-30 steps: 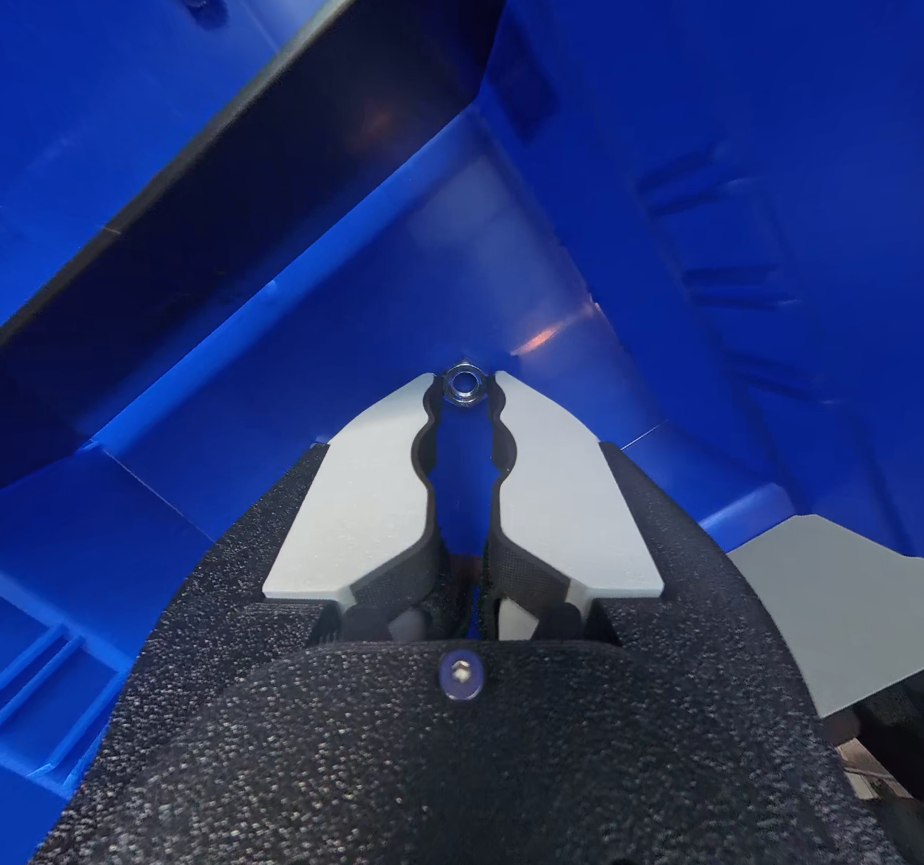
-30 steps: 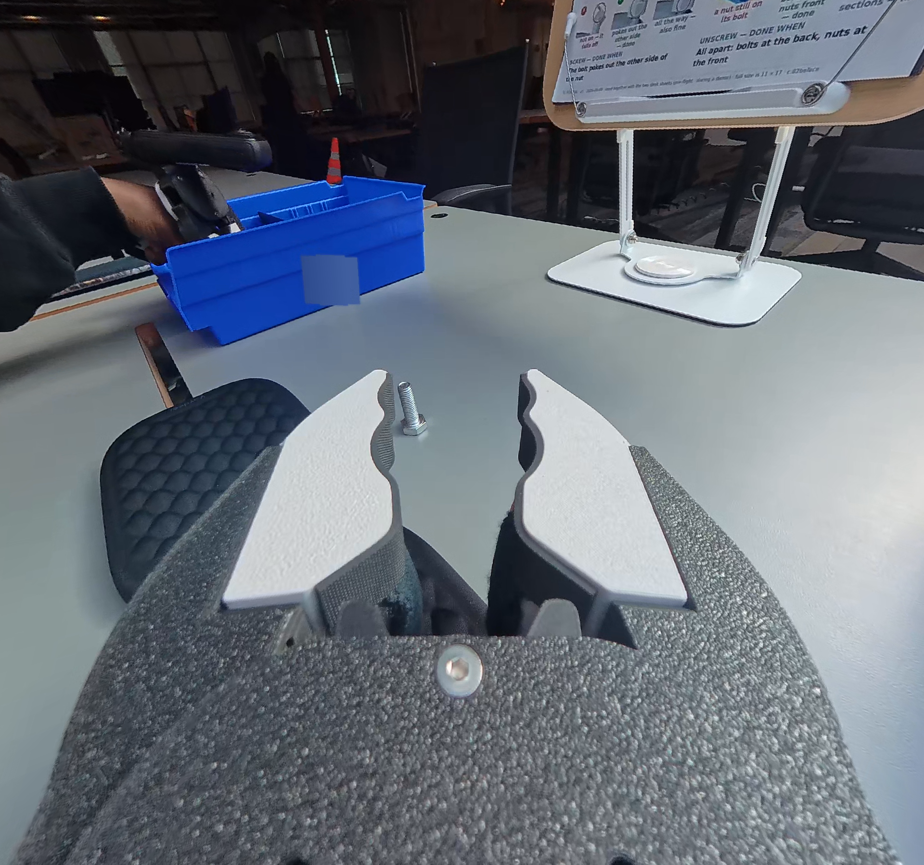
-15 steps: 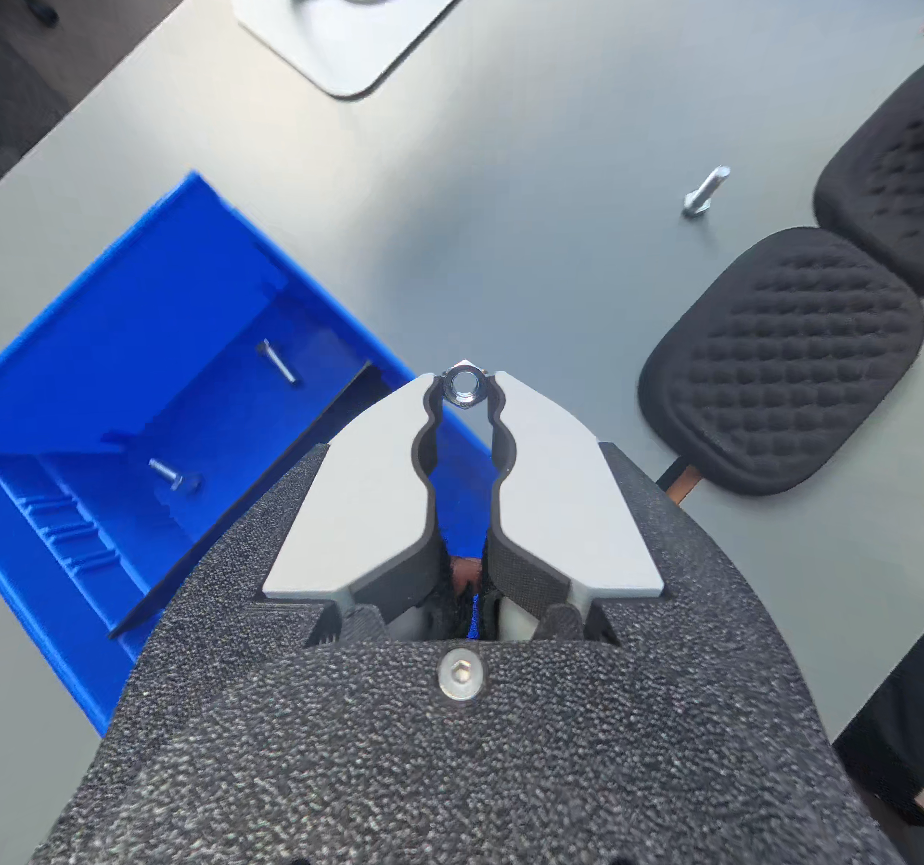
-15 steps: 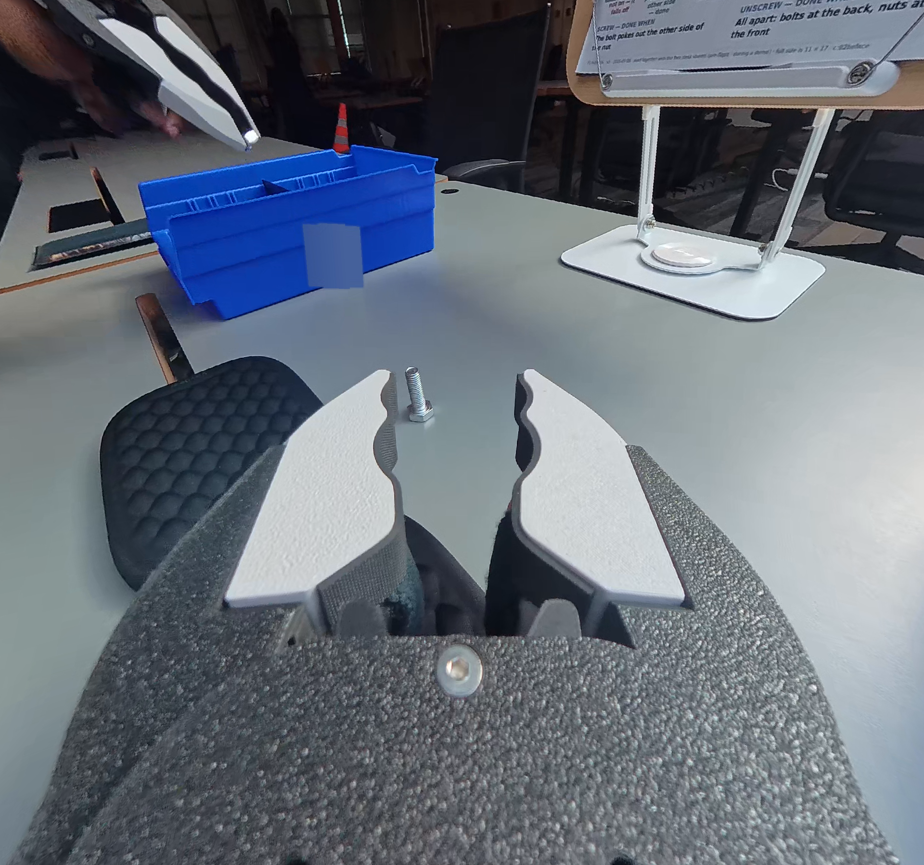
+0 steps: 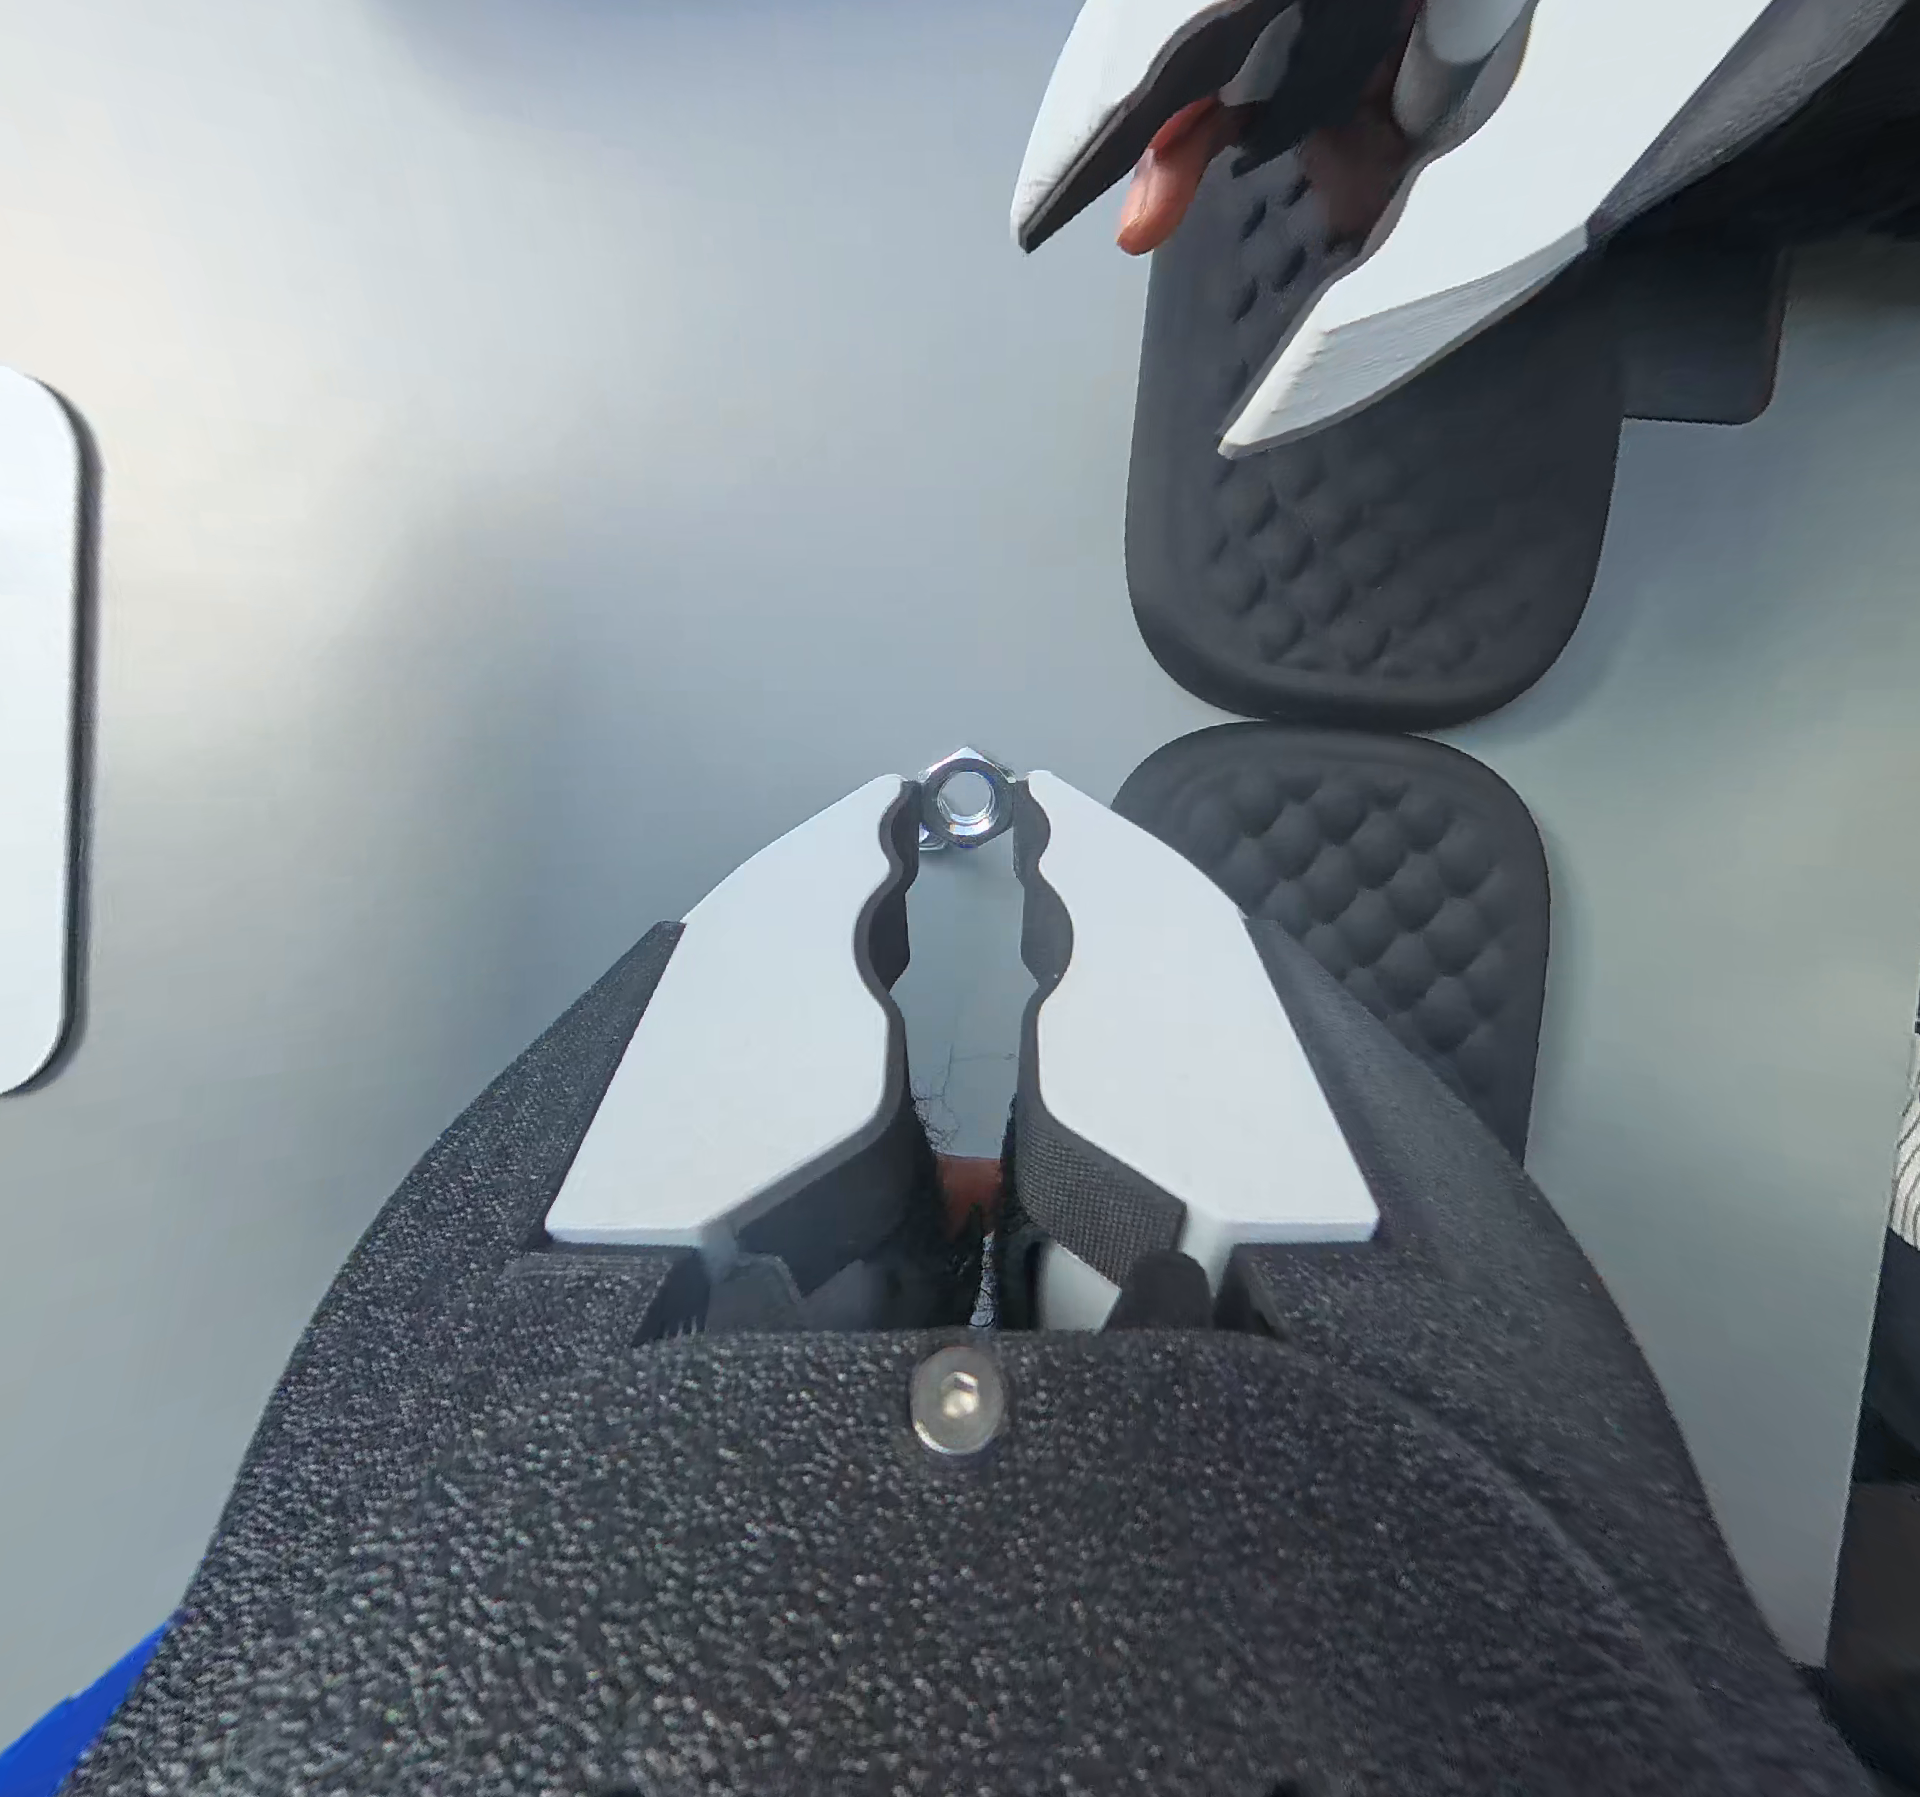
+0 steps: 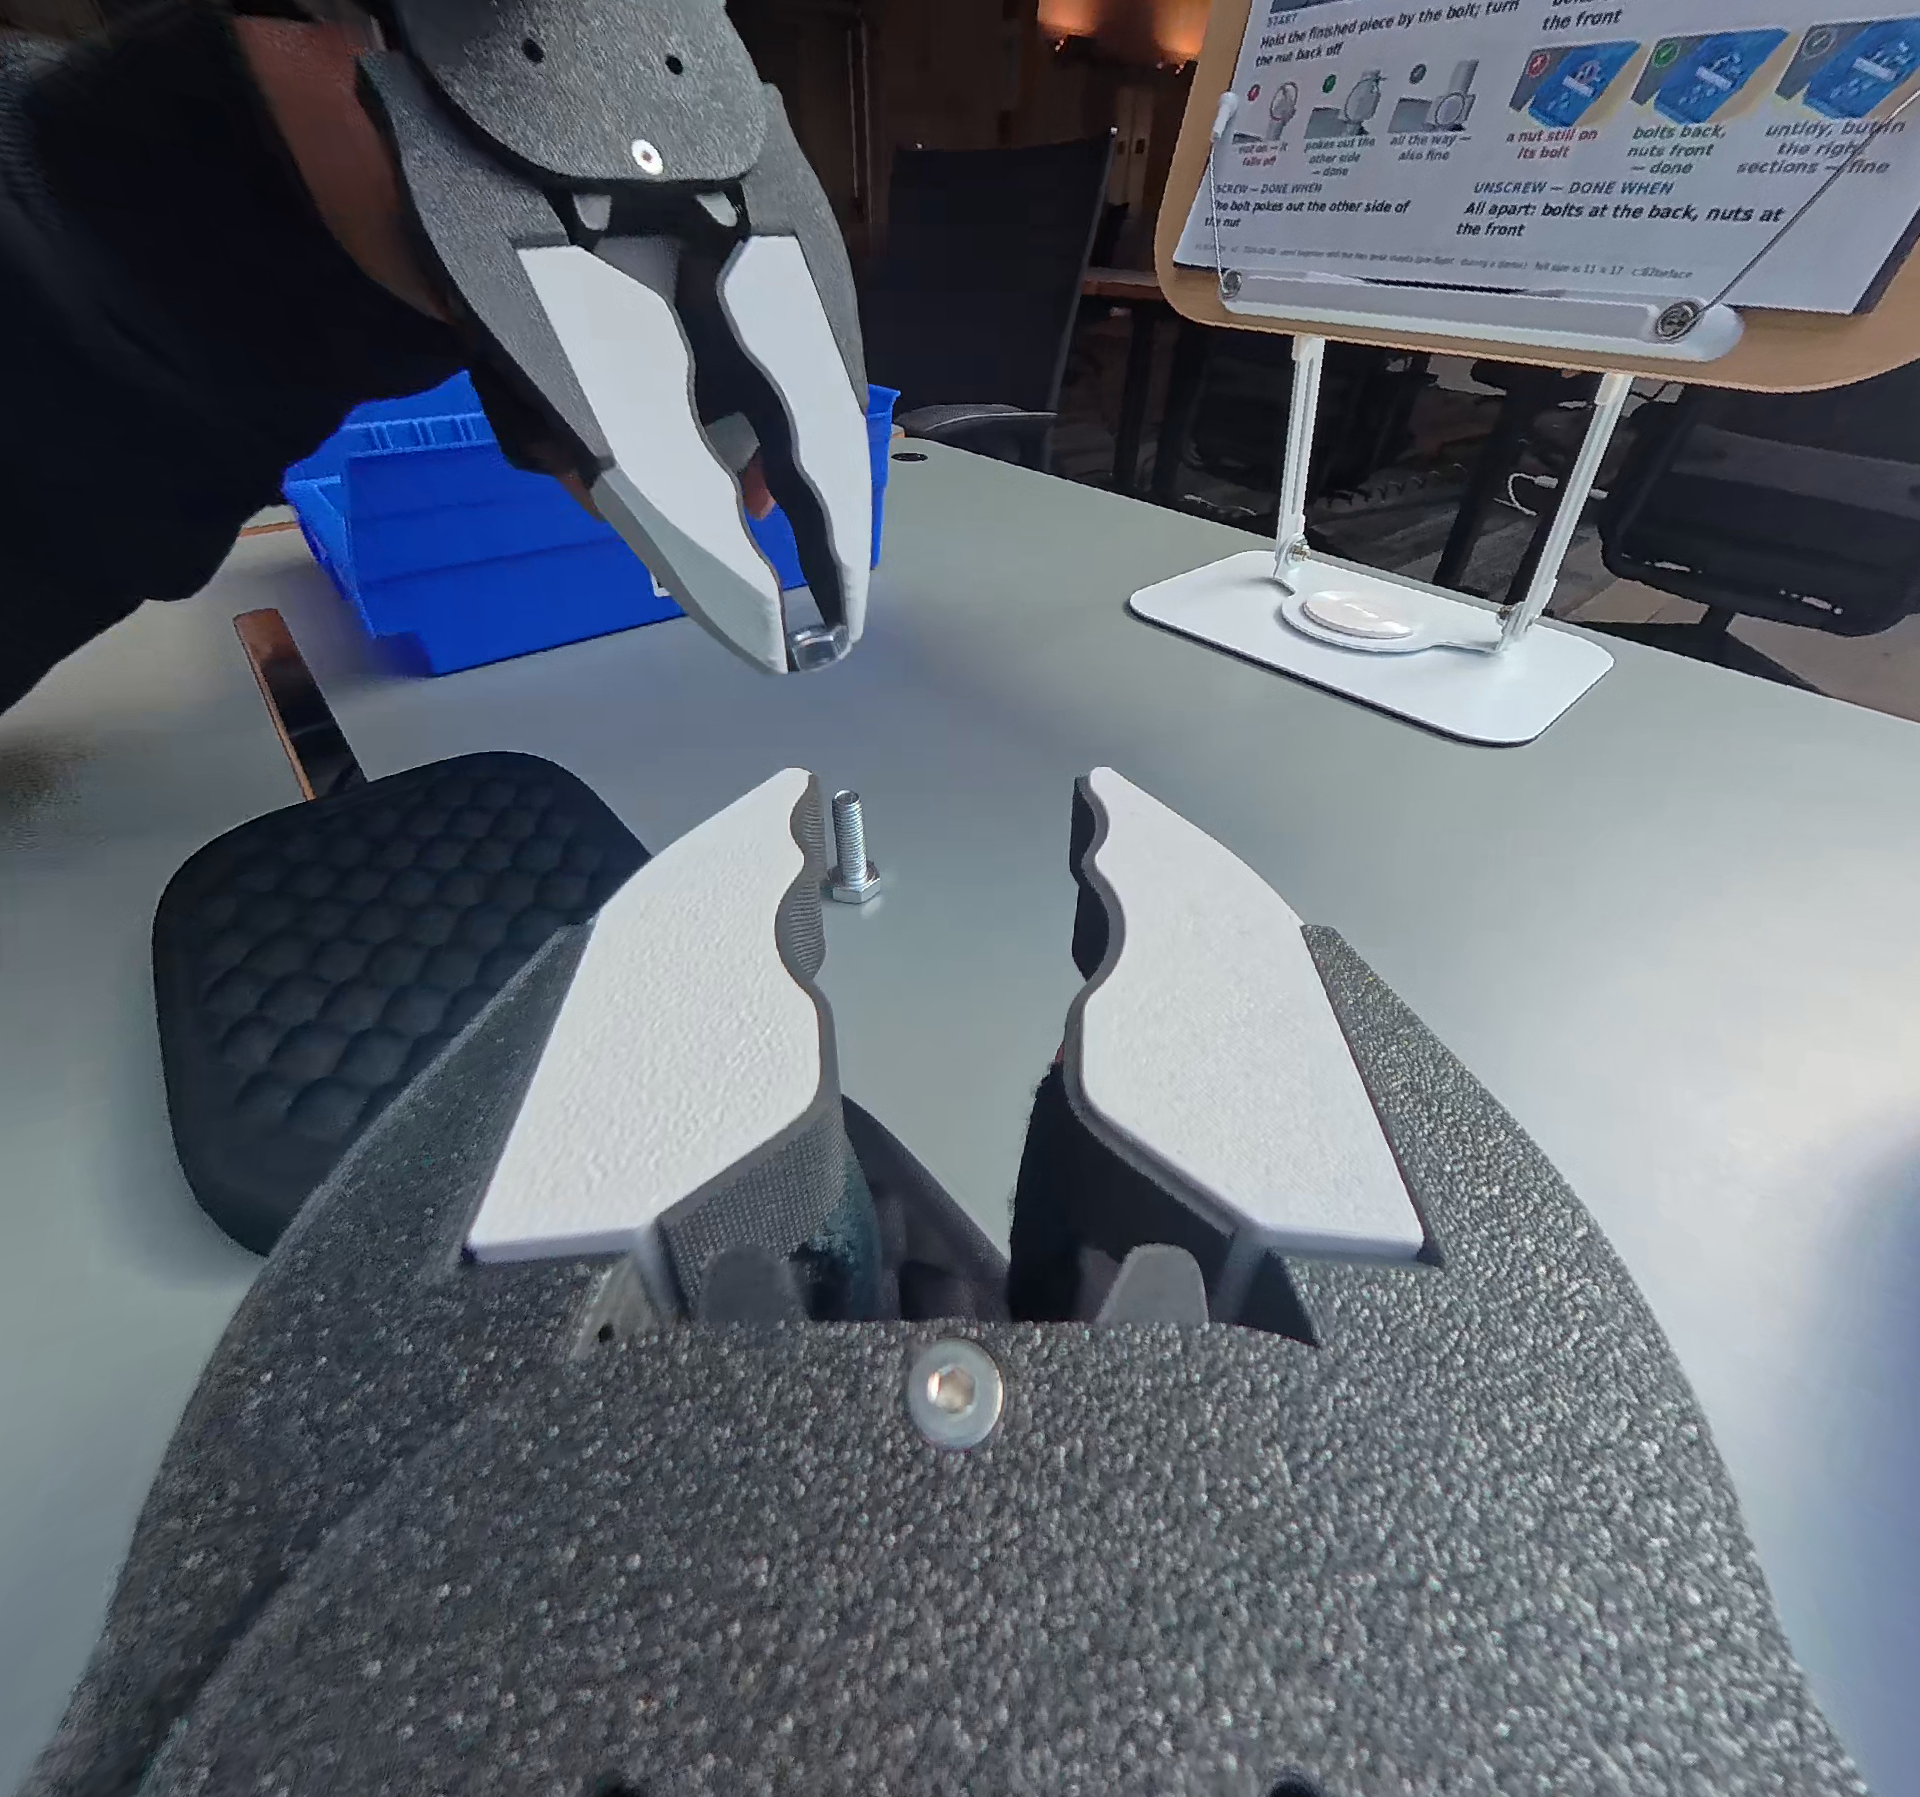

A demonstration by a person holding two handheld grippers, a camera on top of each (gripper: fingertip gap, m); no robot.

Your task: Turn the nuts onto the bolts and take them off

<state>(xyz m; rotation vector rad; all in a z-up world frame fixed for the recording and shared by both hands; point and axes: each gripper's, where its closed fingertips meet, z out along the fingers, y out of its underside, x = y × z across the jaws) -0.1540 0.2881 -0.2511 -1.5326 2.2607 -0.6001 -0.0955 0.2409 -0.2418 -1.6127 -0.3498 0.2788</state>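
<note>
A small silver hex nut [image 5: 961, 805] is pinched between the tips of the left tool [image 5: 963, 791], its threaded hole facing the camera. The left tool hangs above the grey surface [image 5: 520, 397], tips pointing down, with the nut held clear of it.

A single silver hex-head bolt [image 6: 850, 848] stands upright on its head on the surface, threads up. It sits just in front of the right tool [image 6: 940, 791], close beside the inner edge of that tool's left fingertip and not touching it as far as can be seen. The right tool's fingers are spread wide and hold nothing. From the right wrist view, the nut hangs above and beyond the bolt, a little to its left, well apart from it.

Two black dimpled pads [image 5: 1382, 542] lie side by side on the surface, edges almost meeting; one lies left of the right tool.

A blue plastic bin [image 6: 468, 542] stands farther back on the surface, behind the left tool; its contents cannot be seen. A white stand [image 6: 1371, 635] at the back right carries a wooden board with a printed instruction sheet [image 6: 1579, 85] showing small pictures and lines of text. A dark sleeve [image 6: 156, 313] reaches in from the left, holding the left tool.
</note>
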